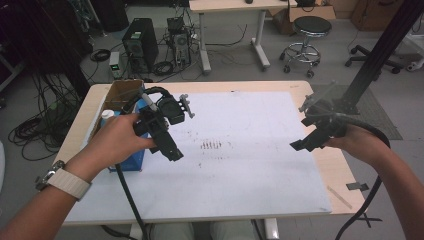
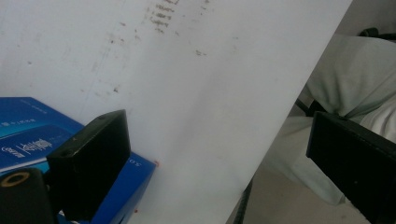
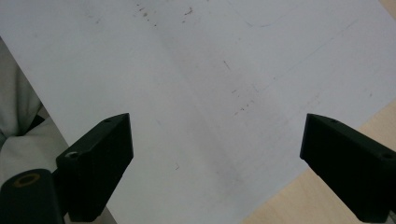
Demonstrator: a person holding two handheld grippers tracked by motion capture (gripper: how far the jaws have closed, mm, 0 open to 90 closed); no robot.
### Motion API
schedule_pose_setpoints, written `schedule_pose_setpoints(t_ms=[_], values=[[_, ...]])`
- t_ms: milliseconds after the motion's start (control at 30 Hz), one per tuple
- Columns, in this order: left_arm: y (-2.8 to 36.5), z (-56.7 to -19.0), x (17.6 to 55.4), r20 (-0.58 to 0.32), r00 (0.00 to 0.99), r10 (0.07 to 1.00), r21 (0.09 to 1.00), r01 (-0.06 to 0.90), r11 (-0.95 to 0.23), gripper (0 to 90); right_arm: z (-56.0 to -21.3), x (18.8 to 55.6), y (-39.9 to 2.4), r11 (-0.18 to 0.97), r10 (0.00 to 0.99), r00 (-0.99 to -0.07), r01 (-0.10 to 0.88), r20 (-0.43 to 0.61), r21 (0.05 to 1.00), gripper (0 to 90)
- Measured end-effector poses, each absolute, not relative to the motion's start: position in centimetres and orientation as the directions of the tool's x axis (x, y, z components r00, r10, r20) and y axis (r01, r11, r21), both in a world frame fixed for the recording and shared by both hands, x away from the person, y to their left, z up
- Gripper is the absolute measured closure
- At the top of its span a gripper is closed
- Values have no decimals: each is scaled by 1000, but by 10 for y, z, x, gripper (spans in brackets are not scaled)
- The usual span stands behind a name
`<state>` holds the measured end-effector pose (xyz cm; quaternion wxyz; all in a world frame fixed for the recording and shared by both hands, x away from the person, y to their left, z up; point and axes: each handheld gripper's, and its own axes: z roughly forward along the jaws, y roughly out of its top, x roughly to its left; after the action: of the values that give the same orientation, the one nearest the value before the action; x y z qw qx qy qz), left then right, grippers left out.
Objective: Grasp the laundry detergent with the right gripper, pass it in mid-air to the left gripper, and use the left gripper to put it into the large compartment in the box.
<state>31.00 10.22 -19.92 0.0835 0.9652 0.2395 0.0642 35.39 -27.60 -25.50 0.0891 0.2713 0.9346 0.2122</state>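
Office clutter sits behind a table (image 1: 320, 165) covered by a white sheet (image 1: 240, 170), and the blue box (image 1: 131, 159) lies flat at the sheet's left edge, its long side running along that edge, right under the left gripper (image 1: 172, 152), whose jaws are apart with nothing between them. That hand is clearly the closer one; the right gripper (image 1: 300, 145) hangs over the sheet's right edge, well apart from the box, jaws wide and empty too. White print on the box lid is too blurry to read, and a cardboard box (image 1: 120, 92) sits just behind it.
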Motion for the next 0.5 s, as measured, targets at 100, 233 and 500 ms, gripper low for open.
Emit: schedule_pose_setpoints(t_ms=[100,233,500], values=[[101,-200,310,82,879,470,190,449,-873,68,-255,354,-276,762,547,-836,471,-51,445,92],[100,-201,310,83,883,462,181,442,-879,68,-255,355,-277,761,548,-835,472,-52,444,92],[100,-203,310,77,892,445,168,428,-888,69,-256,356,-276,763,547,-836,472,-51,442,93]])
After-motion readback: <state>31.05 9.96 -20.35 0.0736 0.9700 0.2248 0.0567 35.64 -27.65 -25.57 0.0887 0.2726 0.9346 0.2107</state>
